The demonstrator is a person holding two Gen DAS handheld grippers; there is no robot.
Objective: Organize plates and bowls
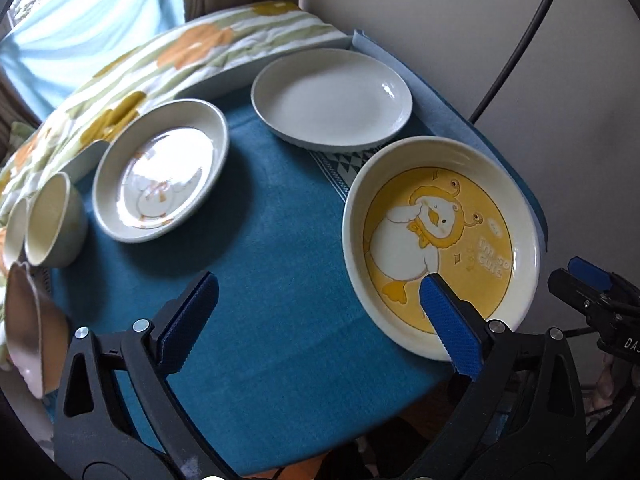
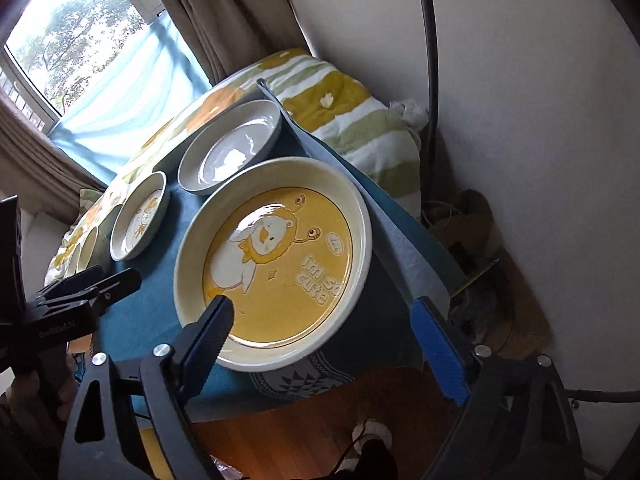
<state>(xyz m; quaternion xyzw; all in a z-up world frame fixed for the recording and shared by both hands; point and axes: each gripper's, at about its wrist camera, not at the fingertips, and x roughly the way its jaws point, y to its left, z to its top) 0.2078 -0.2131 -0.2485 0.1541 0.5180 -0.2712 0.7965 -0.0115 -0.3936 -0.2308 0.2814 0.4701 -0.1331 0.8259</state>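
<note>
Home bedrm: quilt (image 1: 192, 52), curtains (image 2: 192, 12), window (image 2: 76, 36).

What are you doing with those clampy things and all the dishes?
A person holds two black grippers with blue pads over a table with a blue cloth. Both are open and holding nothing. The right gripper reaches around the near rim of the big yellow duck plate. The left gripper hovers beside that plate, one finger over its edge. Farther back sit a plain white plate, a smaller cream duck plate and cream bowls, all untouched.
</note>
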